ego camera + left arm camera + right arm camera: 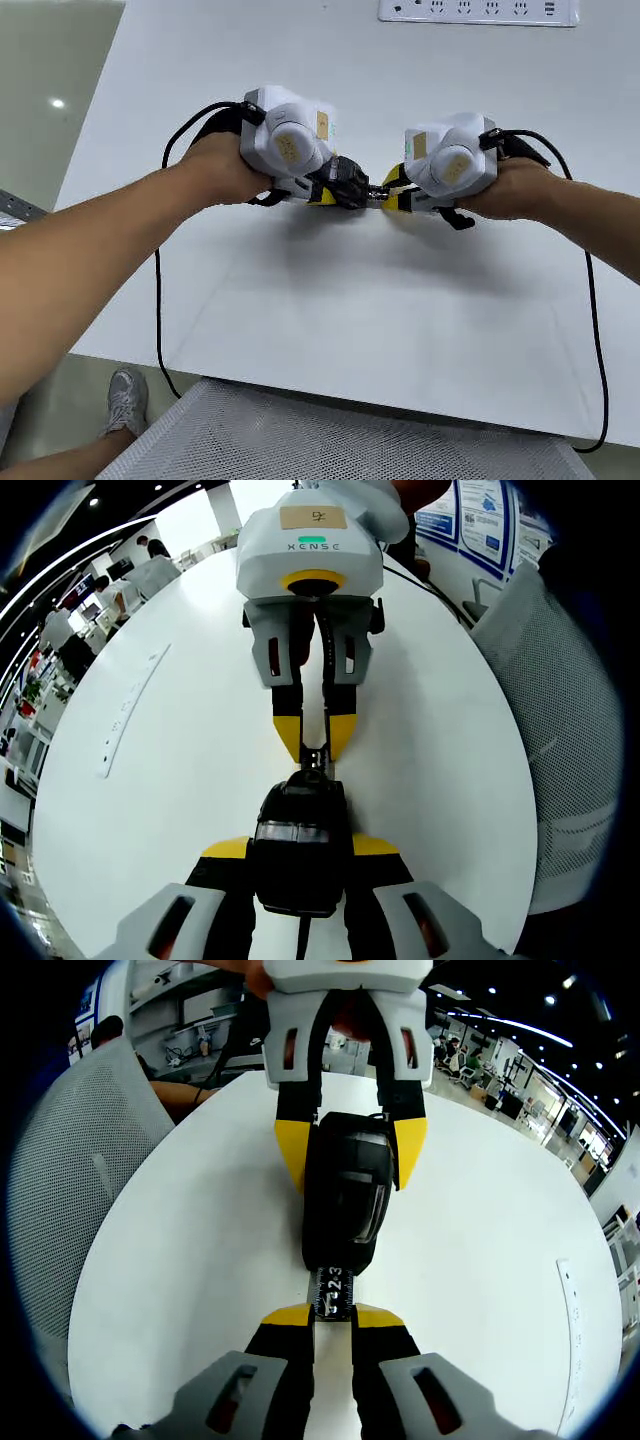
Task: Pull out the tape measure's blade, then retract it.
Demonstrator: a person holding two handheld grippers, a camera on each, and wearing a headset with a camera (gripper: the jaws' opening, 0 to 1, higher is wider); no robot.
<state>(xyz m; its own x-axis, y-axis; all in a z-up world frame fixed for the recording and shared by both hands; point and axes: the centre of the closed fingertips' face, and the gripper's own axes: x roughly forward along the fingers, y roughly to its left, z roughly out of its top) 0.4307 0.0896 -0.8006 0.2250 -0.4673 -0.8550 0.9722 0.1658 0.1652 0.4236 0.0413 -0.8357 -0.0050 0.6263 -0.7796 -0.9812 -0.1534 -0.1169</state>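
- Left tongs [300, 848] clamp the black tape measure [345, 1195] by its case, over the white tabletop [380, 300].
- Right tongs [332, 1315], directly opposite, pinch the blade [332, 1290], a short stretch drawn out between the two.

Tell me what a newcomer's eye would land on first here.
Over the white table, the left gripper clamps the black tape measure, nose to nose with the right gripper, which pinches its blade. Only a short length of blade is out.
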